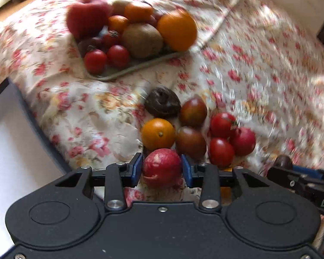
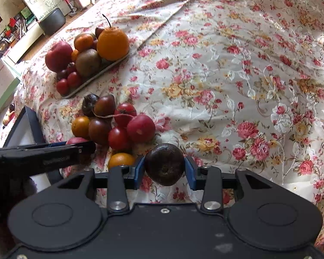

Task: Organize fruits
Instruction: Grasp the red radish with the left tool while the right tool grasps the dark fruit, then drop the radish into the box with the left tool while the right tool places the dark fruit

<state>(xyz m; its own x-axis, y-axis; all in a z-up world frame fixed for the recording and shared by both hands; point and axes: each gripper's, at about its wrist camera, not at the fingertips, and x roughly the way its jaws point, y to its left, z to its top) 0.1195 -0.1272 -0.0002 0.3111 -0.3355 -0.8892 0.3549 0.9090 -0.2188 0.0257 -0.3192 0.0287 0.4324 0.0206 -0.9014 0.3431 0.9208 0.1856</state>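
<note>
My left gripper (image 1: 162, 169) is shut on a red radish (image 1: 162, 168), just above the floral cloth. My right gripper (image 2: 164, 169) is shut on a dark brown round fruit (image 2: 164, 164). A loose pile lies on the cloth: a small orange (image 1: 158, 133), dark tomatoes (image 1: 192, 112), red tomatoes (image 1: 221, 151), another dark fruit (image 1: 162, 101) and a red radish (image 2: 141, 128). A flat tray (image 2: 105, 70) further back holds a big orange (image 2: 112, 42), a kiwi (image 2: 88, 61), an apple (image 2: 58, 56) and small tomatoes (image 2: 73, 79).
A floral tablecloth (image 2: 226, 75) covers the table. A dark-framed white panel (image 1: 15, 133) stands at the left edge. A grey pot (image 2: 53, 20) and shelves sit beyond the table at the far left.
</note>
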